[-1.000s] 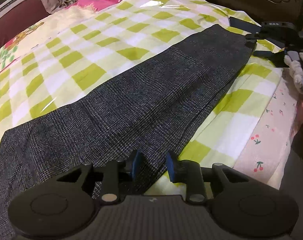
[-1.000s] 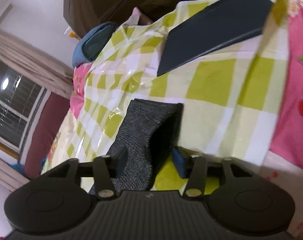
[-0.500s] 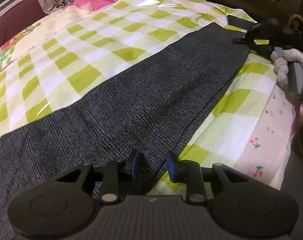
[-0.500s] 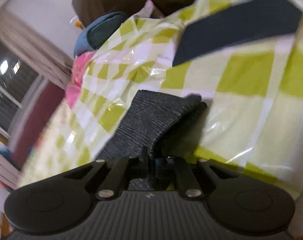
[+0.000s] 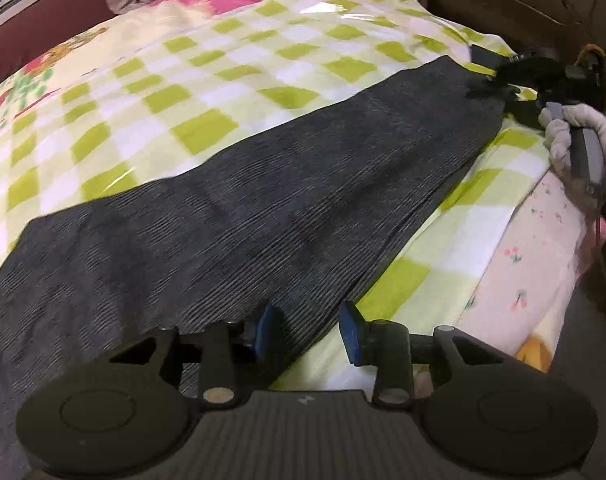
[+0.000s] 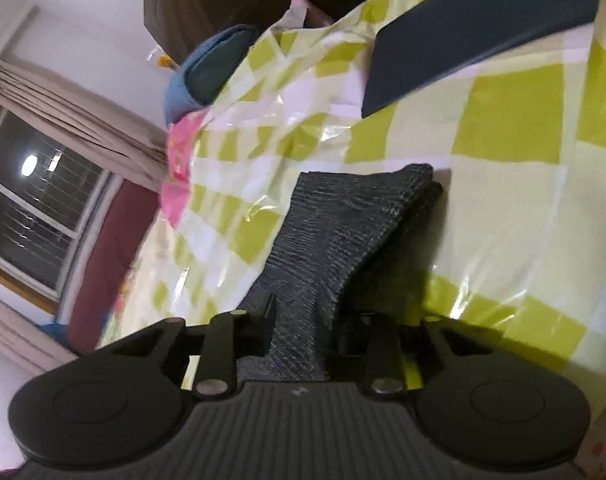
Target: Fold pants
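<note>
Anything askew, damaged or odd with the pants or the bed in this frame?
Nothing stands out. The grey pants lie flat in a long strip on the checked sheet, with no damage showing. The right gripper holds the leg end bunched and lifted; the left gripper is open at the near edge.

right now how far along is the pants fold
Done: the grey pants lie as one long strip on the checked sheet, legs apparently stacked. In hand: the right gripper is shut on the hem end; the left gripper is open, astride the near edge. Left: no crosswise fold shows yet.
</note>
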`<state>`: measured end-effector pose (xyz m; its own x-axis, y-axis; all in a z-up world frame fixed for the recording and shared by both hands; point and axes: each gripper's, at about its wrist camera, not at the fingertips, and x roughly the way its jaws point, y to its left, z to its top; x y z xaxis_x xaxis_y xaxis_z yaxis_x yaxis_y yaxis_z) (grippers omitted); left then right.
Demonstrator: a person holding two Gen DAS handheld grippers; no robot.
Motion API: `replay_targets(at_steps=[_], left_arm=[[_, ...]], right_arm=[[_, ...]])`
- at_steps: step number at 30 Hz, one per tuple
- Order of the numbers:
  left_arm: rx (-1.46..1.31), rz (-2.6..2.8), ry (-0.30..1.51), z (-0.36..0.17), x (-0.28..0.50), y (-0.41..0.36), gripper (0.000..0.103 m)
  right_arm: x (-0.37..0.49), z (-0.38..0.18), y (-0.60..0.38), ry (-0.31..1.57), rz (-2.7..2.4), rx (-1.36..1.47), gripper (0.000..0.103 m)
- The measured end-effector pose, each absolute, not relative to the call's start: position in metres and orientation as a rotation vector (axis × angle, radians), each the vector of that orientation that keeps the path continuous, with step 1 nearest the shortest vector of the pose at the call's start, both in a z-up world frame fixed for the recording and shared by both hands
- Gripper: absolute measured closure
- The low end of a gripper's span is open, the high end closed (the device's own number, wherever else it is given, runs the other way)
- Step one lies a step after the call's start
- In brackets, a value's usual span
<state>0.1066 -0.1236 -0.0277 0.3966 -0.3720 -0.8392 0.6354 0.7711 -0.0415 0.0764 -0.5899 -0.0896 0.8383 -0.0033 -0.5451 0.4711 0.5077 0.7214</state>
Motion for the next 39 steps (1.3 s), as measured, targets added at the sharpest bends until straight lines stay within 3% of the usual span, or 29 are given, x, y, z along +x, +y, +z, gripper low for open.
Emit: replay_targets(at_steps=[4, 10, 13, 15, 20, 23, 27, 33, 39], left_arm=[[0.296, -0.620, 1.023, -0.037, 0.101, -0.099, 0.043], [0.254, -0.623, 1.016, -0.032, 0.085, -0.079, 0.042], [0.247, -0.635, 0.981, -0.025, 0.083, -0.076, 0.042], [0.230, -0.638, 0.948, -0.023, 0.086, -0.079, 0.042], [0.238, -0.697, 0.922, -0.023, 0.099, -0.111, 0.042], [0.259, -0.739, 0.908, -0.023, 0.101, -0.129, 0.042], [0.284, -0.768, 0.904, -0.025, 0.108, -0.151, 0.042], [0.306, -0.744, 0.936, -0.040, 0.129, -0.173, 0.042], [0.283, -0.760, 0.953, -0.048, 0.133, -0.174, 0.039]], right_arm=[[0.064, -0.083, -0.616, 0.465, -0.386, 1.065, 0.097], [0.064, -0.086, -0.606, 0.525, -0.399, 1.007, 0.095], [0.061, -0.095, -0.608, 0.502, -0.319, 1.126, 0.090], [0.063, -0.096, -0.605, 0.497, -0.294, 1.115, 0.079], [0.070, -0.094, -0.605, 0.491, -0.234, 1.110, 0.069], [0.072, -0.103, -0.611, 0.484, -0.215, 1.136, 0.074], [0.067, -0.106, -0.609, 0.477, -0.242, 1.096, 0.096], [0.067, -0.082, -0.598, 0.408, -0.215, 1.076, 0.096], [0.089, -0.007, -0.531, 0.399, -0.069, 0.785, 0.096]])
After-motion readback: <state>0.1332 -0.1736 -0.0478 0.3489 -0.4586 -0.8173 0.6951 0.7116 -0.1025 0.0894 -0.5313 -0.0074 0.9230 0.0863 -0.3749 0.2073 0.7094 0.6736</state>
